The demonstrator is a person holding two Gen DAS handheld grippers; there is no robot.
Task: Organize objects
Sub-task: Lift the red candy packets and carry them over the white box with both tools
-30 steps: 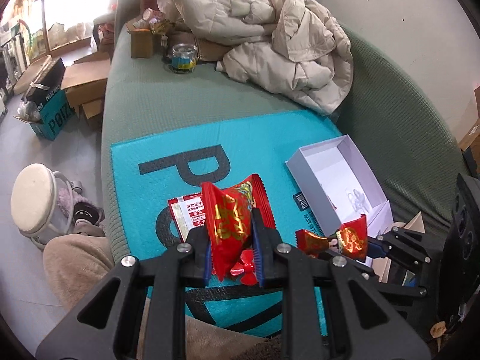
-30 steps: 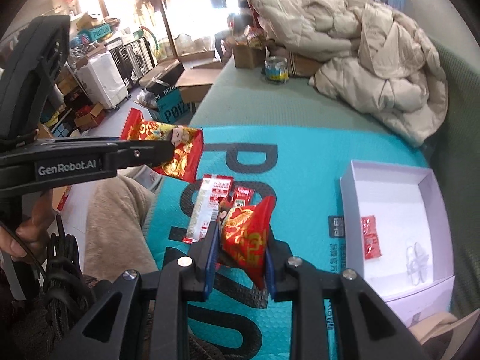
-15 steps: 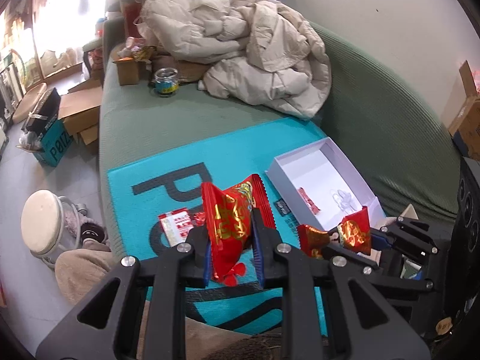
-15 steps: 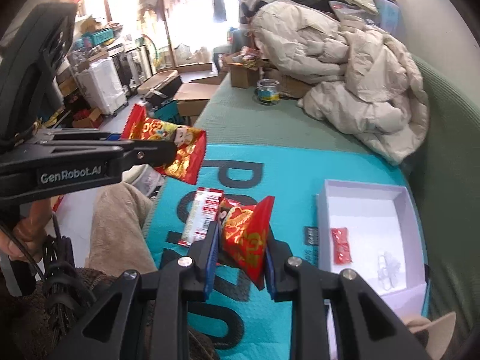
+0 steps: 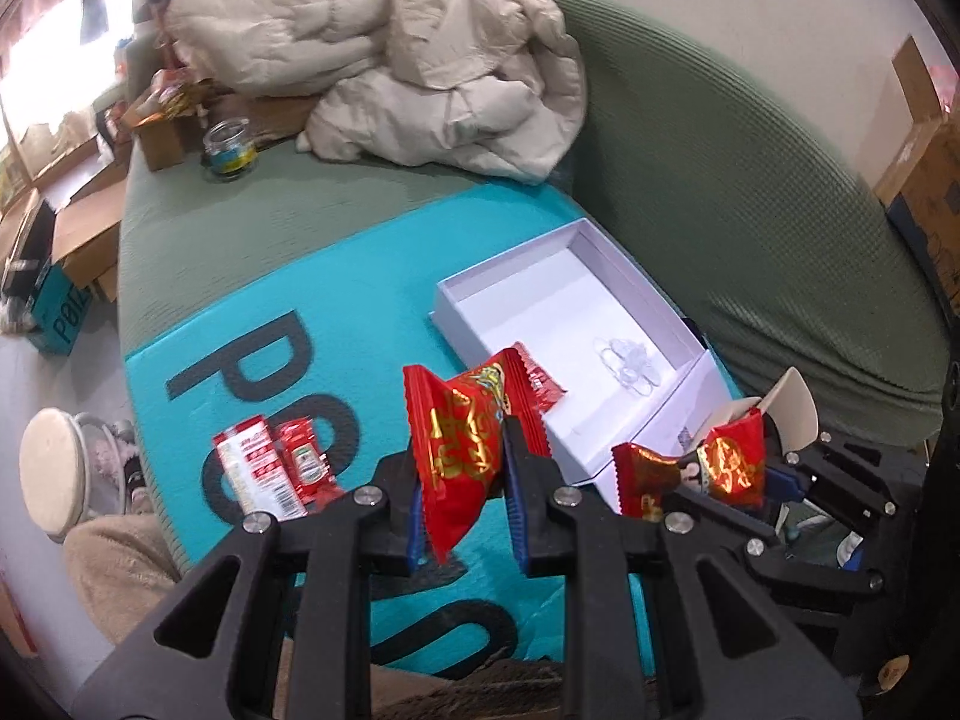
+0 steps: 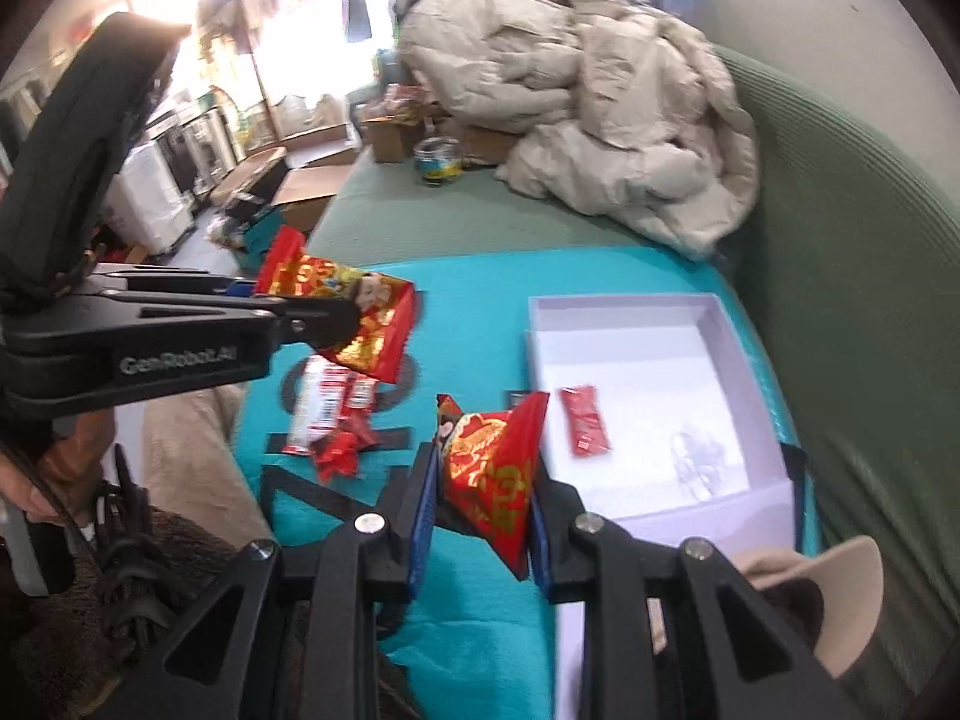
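Observation:
My left gripper (image 5: 462, 480) is shut on a red and gold snack packet (image 5: 462, 444), held above the teal mat (image 5: 288, 276) just left of the open white box (image 5: 540, 312). In the right wrist view that left gripper (image 6: 327, 318) comes in from the left with its packet (image 6: 360, 324). My right gripper (image 6: 480, 480) is shut on a second red packet (image 6: 492, 468), over the box's (image 6: 630, 354) near left corner. A small red sachet (image 6: 585, 429) and a clear plastic piece (image 6: 696, 462) lie inside the box. Loose sachets (image 5: 270, 468) lie on the mat.
A heap of beige quilted clothing (image 5: 390, 48) and a glass jar (image 5: 228, 147) sit further along the green sofa (image 5: 750, 210). Cardboard boxes (image 6: 312, 192) stand on the floor to the left. A person's leg in beige trousers (image 5: 120, 558) borders the mat.
Both grippers have carried their red packets to the right and slightly up, towards the white box. The loose sachets stay behind on the mat, now left of the left gripper.

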